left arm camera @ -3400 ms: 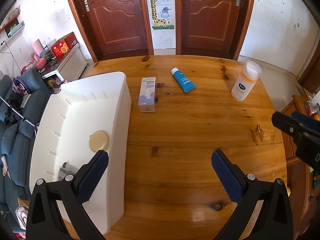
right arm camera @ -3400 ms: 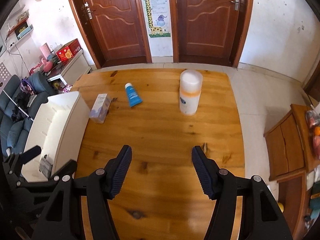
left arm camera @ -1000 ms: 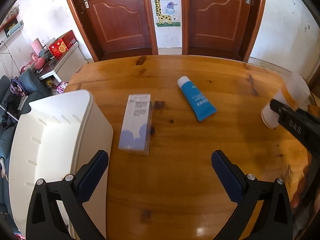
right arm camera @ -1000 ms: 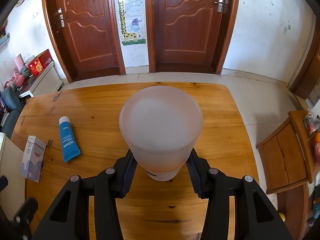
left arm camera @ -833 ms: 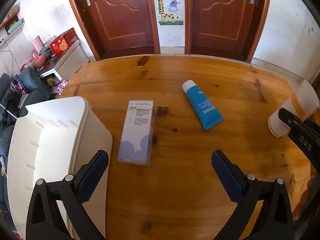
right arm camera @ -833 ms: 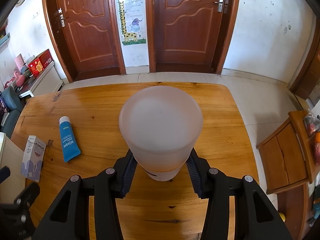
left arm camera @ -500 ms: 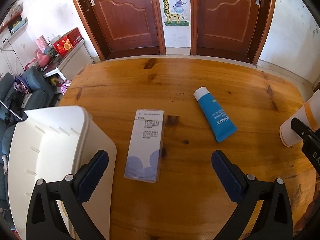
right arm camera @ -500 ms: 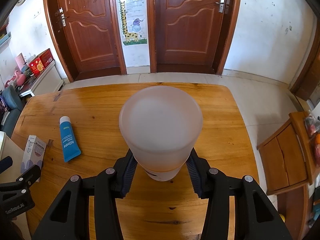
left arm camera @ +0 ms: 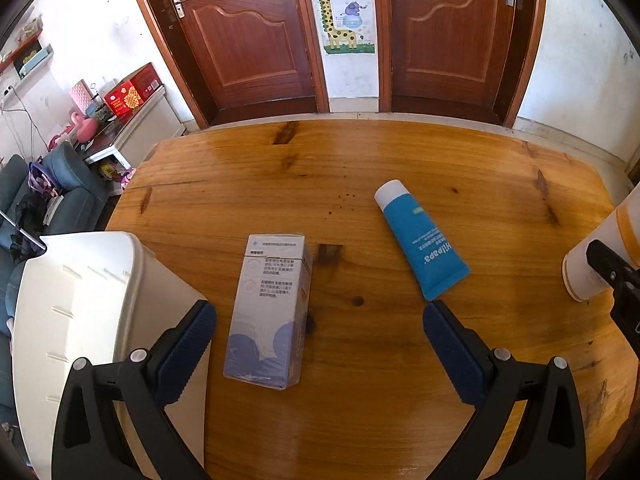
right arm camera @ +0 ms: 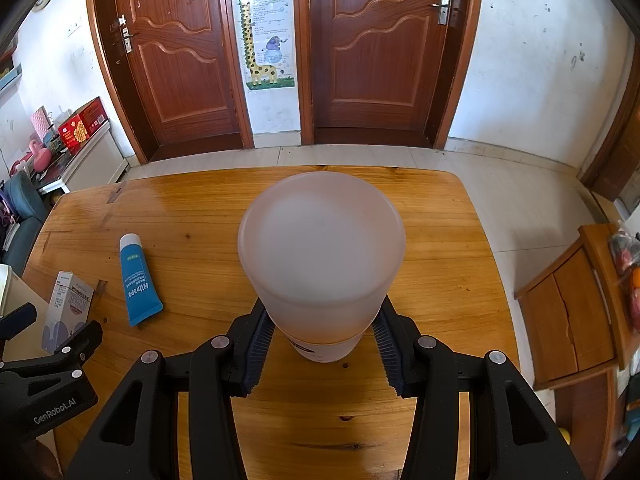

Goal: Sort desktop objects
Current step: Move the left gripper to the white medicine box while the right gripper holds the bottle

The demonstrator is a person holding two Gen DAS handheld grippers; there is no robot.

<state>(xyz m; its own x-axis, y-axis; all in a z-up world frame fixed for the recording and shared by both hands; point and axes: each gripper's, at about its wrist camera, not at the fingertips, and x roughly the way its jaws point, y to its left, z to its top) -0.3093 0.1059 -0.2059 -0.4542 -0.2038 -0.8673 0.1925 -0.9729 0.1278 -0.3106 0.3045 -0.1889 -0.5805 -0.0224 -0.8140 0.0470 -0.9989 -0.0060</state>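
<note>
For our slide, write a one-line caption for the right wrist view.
Right gripper clamps a white bottle on the wooden table; blue tube and carton lie left.

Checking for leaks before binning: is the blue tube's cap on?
Yes. The blue tube lies flat on the table with its white cap fitted.

My right claw [right arm camera: 320, 344] is now squeezing the white bottle [right arm camera: 320, 256]; before, it was wide open and the bottle stood far ahead. My left claw [left arm camera: 316, 336] is moving away from the white bin [left arm camera: 80, 300], and the box [left arm camera: 270, 312] is now sitting between its fingers.
</note>
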